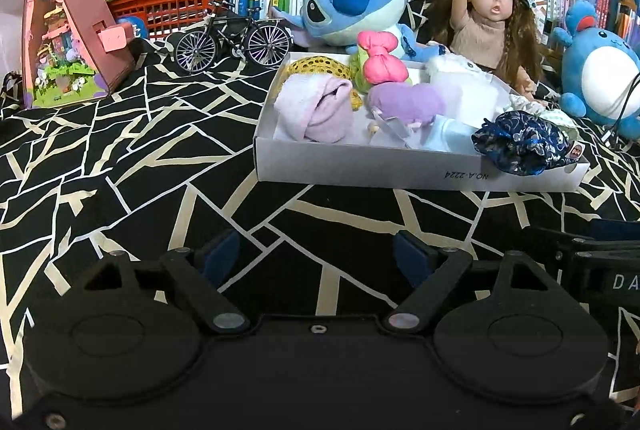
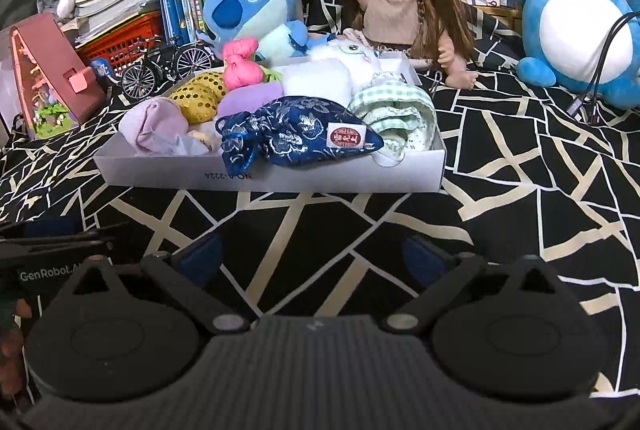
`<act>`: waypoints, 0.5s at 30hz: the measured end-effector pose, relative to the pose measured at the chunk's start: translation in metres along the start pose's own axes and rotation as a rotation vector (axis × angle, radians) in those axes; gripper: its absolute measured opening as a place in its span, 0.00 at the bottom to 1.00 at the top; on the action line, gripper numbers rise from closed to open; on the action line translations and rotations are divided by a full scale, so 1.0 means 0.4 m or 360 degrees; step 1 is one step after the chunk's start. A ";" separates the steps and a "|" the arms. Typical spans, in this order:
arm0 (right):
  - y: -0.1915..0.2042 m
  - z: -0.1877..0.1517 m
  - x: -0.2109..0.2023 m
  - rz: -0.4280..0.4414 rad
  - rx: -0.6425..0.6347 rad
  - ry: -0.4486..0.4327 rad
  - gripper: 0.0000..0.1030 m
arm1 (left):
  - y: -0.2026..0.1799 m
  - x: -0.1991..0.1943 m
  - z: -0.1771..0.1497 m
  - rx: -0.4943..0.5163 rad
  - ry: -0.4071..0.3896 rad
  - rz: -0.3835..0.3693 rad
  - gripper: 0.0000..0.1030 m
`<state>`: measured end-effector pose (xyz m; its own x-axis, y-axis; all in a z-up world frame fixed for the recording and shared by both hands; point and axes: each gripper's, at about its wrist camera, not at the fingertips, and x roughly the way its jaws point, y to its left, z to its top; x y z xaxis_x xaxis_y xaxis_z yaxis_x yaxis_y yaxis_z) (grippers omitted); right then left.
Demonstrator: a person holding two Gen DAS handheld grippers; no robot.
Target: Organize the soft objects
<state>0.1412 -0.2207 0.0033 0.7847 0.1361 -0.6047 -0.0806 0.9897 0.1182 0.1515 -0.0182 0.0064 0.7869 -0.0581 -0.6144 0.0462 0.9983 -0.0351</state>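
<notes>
A shallow white box [image 1: 360, 165] sits on the black patterned cloth, filled with soft items: a lilac rolled cloth [image 1: 316, 109], a yellow sequin piece [image 1: 320, 67], a pink bow [image 1: 382, 57], a purple plush [image 1: 404, 101] and a white plush [image 1: 464, 77]. A dark blue brocade pouch [image 2: 296, 133] hangs over the box's [image 2: 280, 181] front wall, beside a green checked cloth [image 2: 400, 109]. My left gripper [image 1: 316, 254] is open and empty, short of the box. Equally short of it, my right gripper [image 2: 312, 254] stands wide open with nothing between its fingers.
Behind the box are a blue Stitch plush [image 1: 348, 1], a long-haired doll [image 1: 492, 17] and a round blue plush [image 2: 580, 25] with black cables over it. A model bicycle [image 1: 236, 37], a pink house model [image 1: 68, 29], a red basket [image 1: 168, 5] and bookshelves stand at the back left.
</notes>
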 end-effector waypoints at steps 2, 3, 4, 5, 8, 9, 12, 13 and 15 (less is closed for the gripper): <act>0.003 -0.001 0.002 -0.0003 -0.0007 0.0001 1.00 | -0.003 0.002 -0.001 0.0007 -0.0004 0.0007 0.83; 0.005 -0.001 0.004 -0.0008 -0.0015 0.0001 1.00 | -0.004 0.003 -0.002 0.0011 -0.0006 0.0012 0.83; 0.007 -0.002 0.004 -0.0012 -0.0023 0.0000 1.00 | -0.005 0.004 -0.004 0.0016 -0.0010 0.0016 0.83; 0.010 -0.001 0.006 -0.0017 -0.0032 -0.0001 1.00 | -0.006 0.005 -0.004 0.0020 -0.0011 0.0021 0.84; 0.016 -0.004 0.010 -0.0034 -0.0060 -0.0005 1.00 | -0.007 0.006 -0.005 0.0017 -0.0011 0.0019 0.85; 0.017 -0.005 0.011 -0.0040 -0.0069 -0.0007 1.00 | -0.006 0.006 -0.005 0.0015 -0.0010 0.0018 0.86; 0.022 -0.008 0.014 -0.0060 -0.0098 -0.0011 1.00 | -0.004 0.008 -0.005 0.0010 -0.0006 0.0014 0.89; 0.023 -0.007 0.014 -0.0064 -0.0104 -0.0009 1.00 | -0.004 0.010 -0.005 0.0010 -0.0003 0.0012 0.92; 0.023 -0.006 0.016 -0.0067 -0.0108 -0.0003 1.00 | -0.004 0.012 -0.005 0.0011 0.0003 0.0009 0.95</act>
<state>0.1440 -0.2105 -0.0014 0.7896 0.0943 -0.6063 -0.0888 0.9953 0.0392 0.1538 -0.0199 0.0019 0.7859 -0.0522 -0.6161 0.0458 0.9986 -0.0262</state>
